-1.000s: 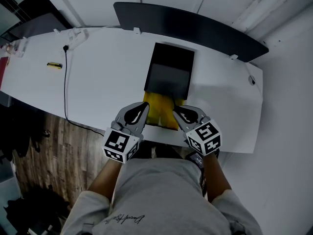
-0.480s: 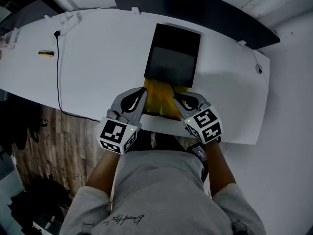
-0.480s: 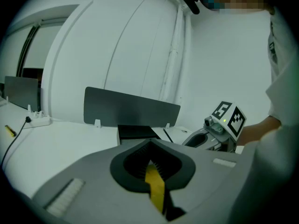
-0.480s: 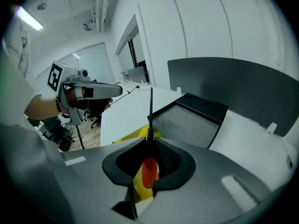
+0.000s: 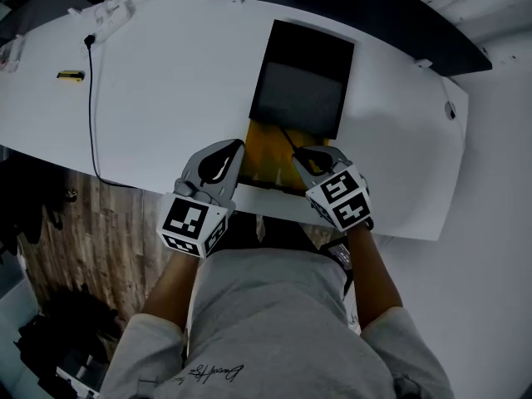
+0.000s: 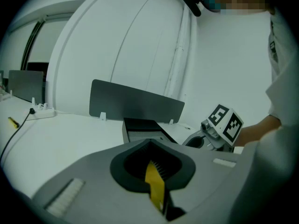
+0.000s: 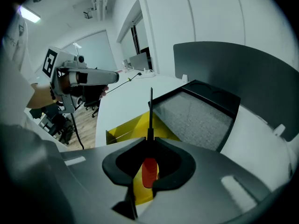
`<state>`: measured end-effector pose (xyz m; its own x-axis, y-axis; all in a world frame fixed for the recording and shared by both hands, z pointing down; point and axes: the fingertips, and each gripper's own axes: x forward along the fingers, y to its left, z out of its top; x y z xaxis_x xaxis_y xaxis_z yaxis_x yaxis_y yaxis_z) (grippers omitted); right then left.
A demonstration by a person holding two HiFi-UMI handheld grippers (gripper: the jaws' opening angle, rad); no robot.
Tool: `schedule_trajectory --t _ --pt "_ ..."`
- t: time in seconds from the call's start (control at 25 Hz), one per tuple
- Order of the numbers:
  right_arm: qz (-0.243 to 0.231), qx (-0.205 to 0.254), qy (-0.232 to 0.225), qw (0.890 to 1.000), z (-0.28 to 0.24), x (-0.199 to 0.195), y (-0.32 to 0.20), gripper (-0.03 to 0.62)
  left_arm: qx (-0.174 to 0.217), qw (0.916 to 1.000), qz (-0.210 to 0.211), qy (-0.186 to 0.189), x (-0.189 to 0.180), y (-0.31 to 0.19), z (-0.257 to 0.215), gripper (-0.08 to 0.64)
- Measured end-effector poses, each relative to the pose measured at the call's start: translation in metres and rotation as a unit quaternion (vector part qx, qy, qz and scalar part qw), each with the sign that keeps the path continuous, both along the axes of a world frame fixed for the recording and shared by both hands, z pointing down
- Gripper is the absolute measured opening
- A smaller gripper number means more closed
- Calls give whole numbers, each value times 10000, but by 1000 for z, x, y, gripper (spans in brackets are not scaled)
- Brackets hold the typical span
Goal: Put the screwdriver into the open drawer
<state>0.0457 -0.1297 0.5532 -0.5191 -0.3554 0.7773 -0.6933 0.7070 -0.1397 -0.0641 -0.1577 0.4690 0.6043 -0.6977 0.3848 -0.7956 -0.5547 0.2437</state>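
Note:
A dark cabinet (image 5: pixel 303 77) stands on the white table (image 5: pixel 166 98), its yellow drawer (image 5: pixel 264 152) pulled out toward me. My right gripper (image 5: pixel 302 156) is shut on the screwdriver: the red handle (image 7: pixel 149 171) sits between the jaws and the thin black shaft (image 7: pixel 151 111) points over the drawer toward the cabinet. In the head view the shaft (image 5: pixel 292 145) crosses the drawer's right side. My left gripper (image 5: pixel 235 148) hovers at the drawer's left front corner, its jaws meeting at the tips with nothing in them.
A black cable (image 5: pixel 90 98) runs down the table's left part, with a small yellow object (image 5: pixel 70 76) beside it. A dark partition panel (image 5: pixel 416 19) stands behind the cabinet. Wooden floor (image 5: pixel 75 223) lies below the table's left front edge.
Both grippers have come lower and closer to the drawer's front. The right gripper has tipped further down, bringing the screwdriver shaft over the drawer.

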Motion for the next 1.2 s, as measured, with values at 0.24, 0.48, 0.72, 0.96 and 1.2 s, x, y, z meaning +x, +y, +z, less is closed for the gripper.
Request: schedule_trajectory --t 0.24,0.48,0.72,0.96,1.2 --pt "-184 -169 338 9991 19 -6 2 74 -90 10000 -20 -8 -8 0 9 0" --pt "-295 -317 563 9975 36 -10 2 74 -179 9998 -25 0 -15 -2 19 0" --pt "-459 -454 882 9940 51 -10 3 74 -235 9997 -11 1 -19 -5 24 0" --pt "-507 -579 1031 9917 59 -11 3 74 -250 9997 -18 30 -21 -8 26 0" --pt "-595 -729 1202 9883 68 -13 2 74 -294 9996 -30 46 -24 -9 31 0"
